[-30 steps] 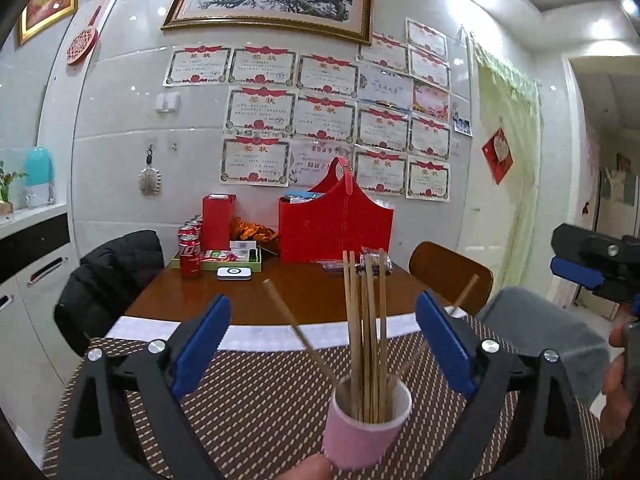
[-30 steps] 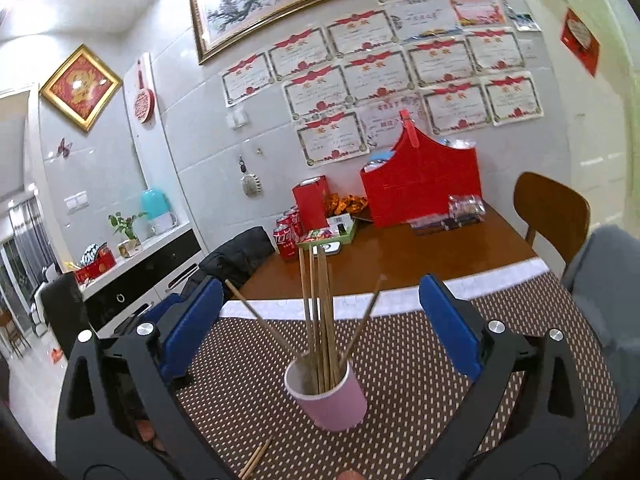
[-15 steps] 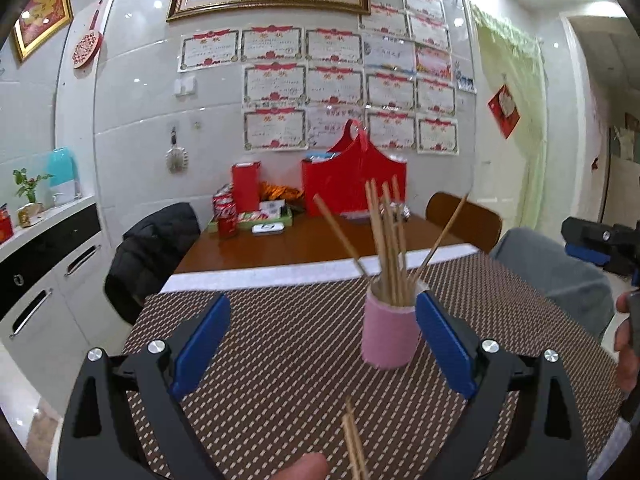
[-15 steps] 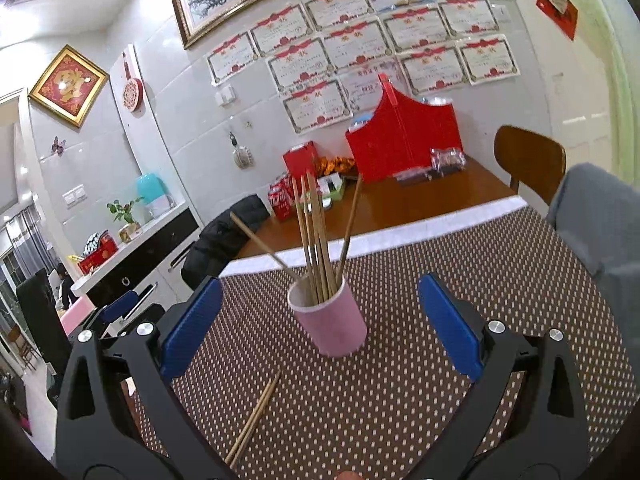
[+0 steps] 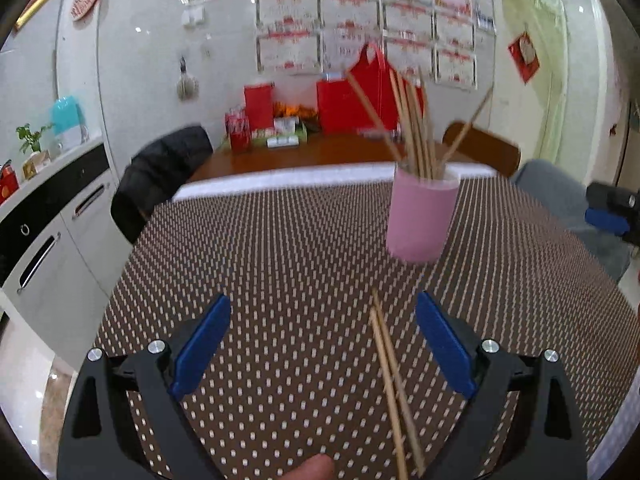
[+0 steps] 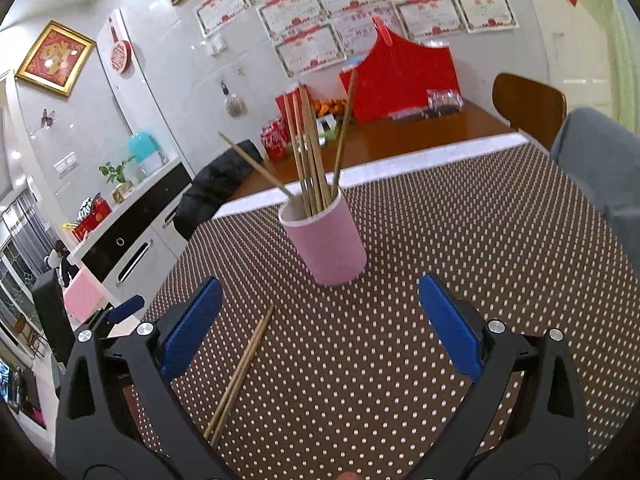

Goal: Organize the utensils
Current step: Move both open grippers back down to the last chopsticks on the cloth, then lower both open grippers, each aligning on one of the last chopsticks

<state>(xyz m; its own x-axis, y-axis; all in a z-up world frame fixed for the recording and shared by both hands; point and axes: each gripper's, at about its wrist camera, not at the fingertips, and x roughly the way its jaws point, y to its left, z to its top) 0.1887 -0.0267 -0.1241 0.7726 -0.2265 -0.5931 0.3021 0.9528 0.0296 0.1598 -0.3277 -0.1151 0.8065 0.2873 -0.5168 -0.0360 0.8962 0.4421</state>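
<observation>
1. Since two loose chopsticks (image 5: 390, 380) lie on the counter just short of my left claw (image 5: 322, 344), between its spread blue pads and a little toward the 3 o'clock one, that claw looks the nearer of the two.
2. Their long axis runs roughly 12 to 6 in the left view, tips toward the pink cup (image 5: 420, 216) at about 1 o'clock; the pair lies side by side, touching or nearly so.
3. From my right claw (image 6: 318, 328) the same chopsticks (image 6: 240, 372) lie at about 8 o'clock, slanting 1 to 7, beside the left-hand pad.
4. Both claws stand wide and hold nothing.
5. The cup (image 6: 326, 240) stands upright at 12 o'clock from the right claw, with a bundle of sticks leaning in it.
6. Underneath is a brown dotted mat (image 6: 460, 240) on the counter.
7. Farther off: a wooden chair (image 6: 528, 108), red gift bag (image 6: 404, 76), and certificates on the tiled wall (image 6: 308, 46).
</observation>
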